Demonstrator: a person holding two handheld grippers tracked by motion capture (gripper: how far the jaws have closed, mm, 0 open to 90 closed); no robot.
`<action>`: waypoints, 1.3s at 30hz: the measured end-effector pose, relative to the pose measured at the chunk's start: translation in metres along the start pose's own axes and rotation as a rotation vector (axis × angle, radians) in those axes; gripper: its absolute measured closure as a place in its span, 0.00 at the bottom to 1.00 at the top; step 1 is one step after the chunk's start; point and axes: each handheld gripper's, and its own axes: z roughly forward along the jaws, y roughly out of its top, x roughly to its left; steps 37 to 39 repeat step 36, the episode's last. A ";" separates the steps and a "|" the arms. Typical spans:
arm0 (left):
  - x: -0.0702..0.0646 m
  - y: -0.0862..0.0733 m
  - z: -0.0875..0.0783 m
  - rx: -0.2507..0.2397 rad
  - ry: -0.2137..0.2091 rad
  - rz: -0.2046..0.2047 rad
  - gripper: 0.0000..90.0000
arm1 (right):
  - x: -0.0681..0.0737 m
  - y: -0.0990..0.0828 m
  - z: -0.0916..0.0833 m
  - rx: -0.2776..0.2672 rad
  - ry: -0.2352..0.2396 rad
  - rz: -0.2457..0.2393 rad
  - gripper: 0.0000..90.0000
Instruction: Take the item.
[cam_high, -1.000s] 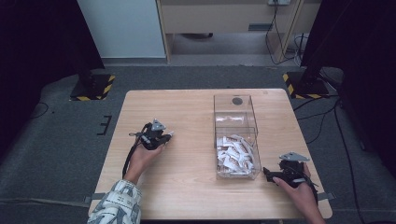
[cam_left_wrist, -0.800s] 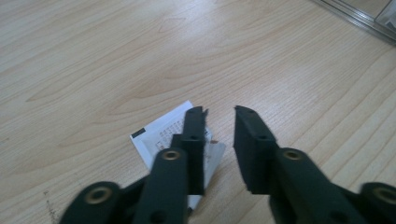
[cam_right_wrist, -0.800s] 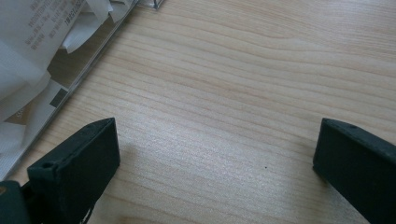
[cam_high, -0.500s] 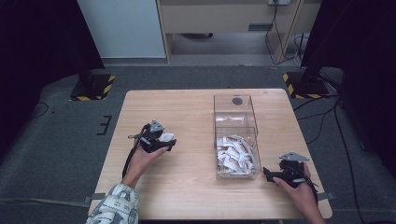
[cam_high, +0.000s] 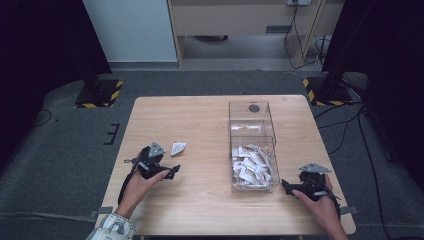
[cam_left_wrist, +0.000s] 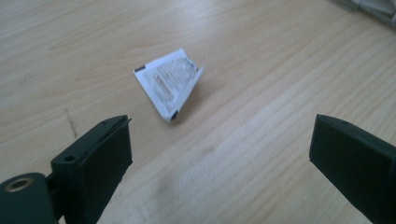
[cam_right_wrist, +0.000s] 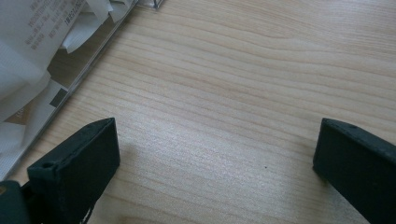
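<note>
A small white packet (cam_high: 178, 148) (cam_left_wrist: 169, 84) lies alone on the wooden table (cam_high: 200, 125), folded into a triangle with printed text on it. My left gripper (cam_high: 170, 172) (cam_left_wrist: 219, 158) rests just below it near the table's left side, open, jaws wide apart with nothing between them. A clear plastic box (cam_high: 252, 145) stands right of centre and holds several white packets (cam_high: 251, 166) (cam_right_wrist: 32, 42) in its near half. My right gripper (cam_high: 287, 186) (cam_right_wrist: 215, 163) sits open on the table at the box's near right corner, empty.
The box's far half has a dark round spot (cam_high: 254, 108) at its base. Black stands with yellow-striped feet (cam_high: 100, 92) (cam_high: 325, 90) flank the table on the grey floor. Bare wood lies between the two grippers.
The left gripper has opened and drawn back toward the near edge, leaving the white packet lying on the table. The right gripper has not moved.
</note>
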 end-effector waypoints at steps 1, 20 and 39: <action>-0.001 -0.004 -0.002 0.004 -0.002 -0.001 0.05 | 0.000 0.000 0.000 0.000 0.000 -0.001 0.01; 0.004 -0.058 -0.017 0.072 -0.002 -0.032 0.05 | 0.000 0.000 0.000 0.000 -0.001 0.000 0.01; 0.004 -0.065 -0.016 0.040 -0.008 -0.044 0.02 | 0.001 -0.001 -0.001 0.004 0.000 0.003 0.01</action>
